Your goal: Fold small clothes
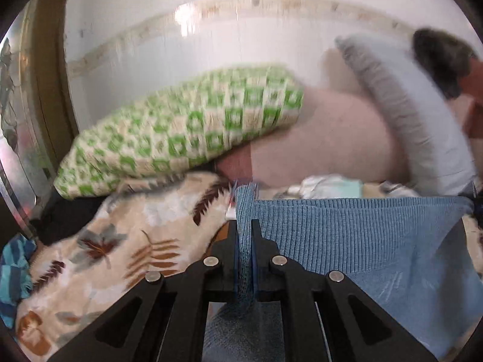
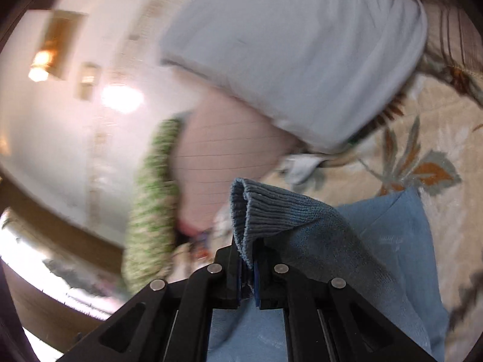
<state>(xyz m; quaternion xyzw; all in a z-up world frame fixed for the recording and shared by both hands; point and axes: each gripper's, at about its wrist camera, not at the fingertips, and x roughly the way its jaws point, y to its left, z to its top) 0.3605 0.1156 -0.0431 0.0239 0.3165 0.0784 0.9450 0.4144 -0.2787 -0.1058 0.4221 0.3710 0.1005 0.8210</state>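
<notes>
A blue ribbed knit garment (image 1: 347, 229) is stretched across the left wrist view, lifted above a leaf-patterned blanket (image 1: 120, 241). My left gripper (image 1: 244, 226) is shut on its left edge, which stands up between the jaws. In the right wrist view my right gripper (image 2: 247, 259) is shut on another ribbed edge of the same blue garment (image 2: 302, 220), which drapes down to the right over the blanket (image 2: 422, 150).
A green-and-white checked pillow (image 1: 187, 129) and a pale blue pillow (image 1: 422, 114) lean on a pink cushion (image 1: 326, 132) by the wall. Small pale clothes (image 1: 329, 185) lie behind the garment. A person's head (image 1: 440, 57) shows far right.
</notes>
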